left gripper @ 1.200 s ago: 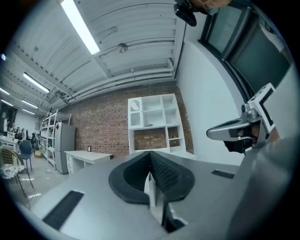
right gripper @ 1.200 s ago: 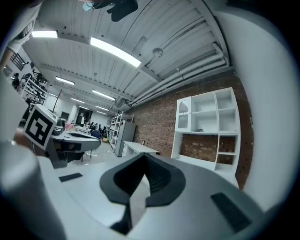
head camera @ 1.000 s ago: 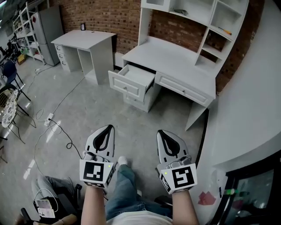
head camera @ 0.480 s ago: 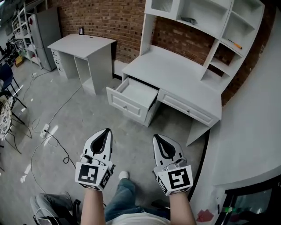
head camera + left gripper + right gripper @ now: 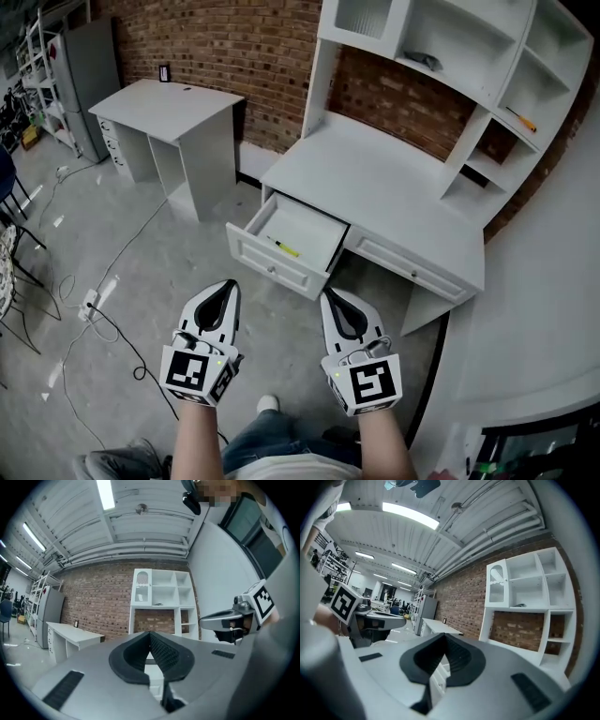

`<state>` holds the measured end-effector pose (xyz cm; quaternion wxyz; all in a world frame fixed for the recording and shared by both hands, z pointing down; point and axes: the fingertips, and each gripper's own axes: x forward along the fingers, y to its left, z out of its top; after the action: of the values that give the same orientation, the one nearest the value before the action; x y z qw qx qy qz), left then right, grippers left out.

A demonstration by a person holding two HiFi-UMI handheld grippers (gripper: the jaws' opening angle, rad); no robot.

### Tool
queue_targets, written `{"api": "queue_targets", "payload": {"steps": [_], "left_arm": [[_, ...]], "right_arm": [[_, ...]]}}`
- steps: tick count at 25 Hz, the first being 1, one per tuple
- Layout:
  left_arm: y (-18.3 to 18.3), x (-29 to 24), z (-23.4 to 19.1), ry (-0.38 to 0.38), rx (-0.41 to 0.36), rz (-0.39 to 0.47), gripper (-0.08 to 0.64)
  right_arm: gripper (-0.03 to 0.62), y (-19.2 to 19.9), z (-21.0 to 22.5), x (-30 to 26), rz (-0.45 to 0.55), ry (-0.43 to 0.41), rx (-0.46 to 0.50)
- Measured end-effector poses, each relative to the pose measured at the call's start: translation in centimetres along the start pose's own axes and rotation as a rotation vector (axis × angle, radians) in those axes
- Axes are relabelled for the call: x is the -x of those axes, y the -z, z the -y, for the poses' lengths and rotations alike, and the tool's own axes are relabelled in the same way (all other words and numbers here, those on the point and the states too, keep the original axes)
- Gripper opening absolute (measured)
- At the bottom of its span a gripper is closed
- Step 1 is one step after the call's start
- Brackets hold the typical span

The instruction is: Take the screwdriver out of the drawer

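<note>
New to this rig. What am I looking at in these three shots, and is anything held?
There is no robot here. A person holds a two-fingered hand tool in each hand: the left gripper and the right gripper. The wide picture comes from a camera on the person's head, looking down at both tools. The other two come from a camera riding on each gripper, looking along its own fingers. Ahead stands a white desk with one drawer pulled open, and a yellow screwdriver lies inside it. Both pairs of fingers are closed with nothing between them, so nothing is held yet.
</note>
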<state>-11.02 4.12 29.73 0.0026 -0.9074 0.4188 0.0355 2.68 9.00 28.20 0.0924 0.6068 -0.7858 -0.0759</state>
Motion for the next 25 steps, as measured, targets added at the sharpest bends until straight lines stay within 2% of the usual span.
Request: {"api": "queue_targets", "payload": {"steps": [2,7,10,19,21,22,23,25], "left_arm": [[0.5,-1.4,-1.1,-0.001,-0.001,-0.001,0.014],[2.2,-4.7,-2.8,0.001,0.034,-0.047,0.014],[3.0,-6.9,-3.9,-0.013,0.017,-0.053,0.014],[4.9,-16.7,-8.7,-0.103,0.024,-0.09,0.014],[5.3,-19.1,-9.6,-0.123,0.027,-0.094,0.014],[5.6,-20.2,-10.0,-0.137,0.028,-0.099,0.014],[5.9,-21.3,-10.5,-0.152,0.03,-0.105,0.014],[6.5,-23.5,-11.4,-0.182,0.031,-0.118,0.014]], "right_arm": [[0.011,0.4,0.2,-1.5,-0.003,-0.017,0.005],[0.011,1.9,2.4,-4.9,-0.027,-0.023,-0.054],[0.012,3.0,4.0,-7.3,-0.037,-0.034,-0.08],[0.012,5.6,10.9,-17.6,-0.049,-0.093,-0.117],[0.016,6.5,12.2,-20.3,-0.068,-0.127,-0.121],[0.086,7.1,12.6,-21.6,-0.087,-0.162,-0.124],[0.205,7.8,12.9,-22.9,-0.108,-0.2,-0.129],[0.245,9.1,13.7,-25.3,-0.142,-0.252,-0.137]]}}
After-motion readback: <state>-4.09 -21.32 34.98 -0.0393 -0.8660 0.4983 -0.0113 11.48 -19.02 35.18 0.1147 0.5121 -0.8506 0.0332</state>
